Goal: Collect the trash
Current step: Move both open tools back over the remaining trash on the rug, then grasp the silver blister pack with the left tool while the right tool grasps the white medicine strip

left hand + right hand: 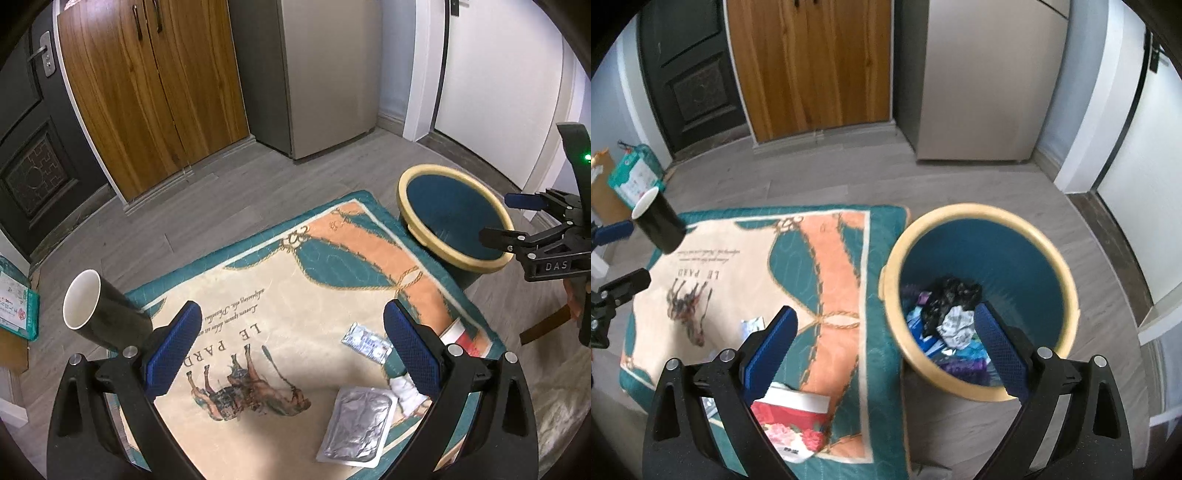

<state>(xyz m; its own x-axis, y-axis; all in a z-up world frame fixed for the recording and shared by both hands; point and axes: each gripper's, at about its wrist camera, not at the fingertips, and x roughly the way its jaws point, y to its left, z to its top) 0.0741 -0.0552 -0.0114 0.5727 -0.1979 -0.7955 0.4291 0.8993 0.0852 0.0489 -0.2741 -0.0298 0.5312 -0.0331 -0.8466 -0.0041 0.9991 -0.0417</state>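
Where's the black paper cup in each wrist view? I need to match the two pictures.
Left wrist: black paper cup at lower left, lying tilted beside the left finger.
Right wrist: same cup at far left, at the rug's corner.
Shared landmark: the horse print on the rug.

Black plastic left claw [291, 343] and right claw [884, 341], blue textured fingertip pads [173, 350], silver screws at linkage pivots; "DAS" lettering, green LED.
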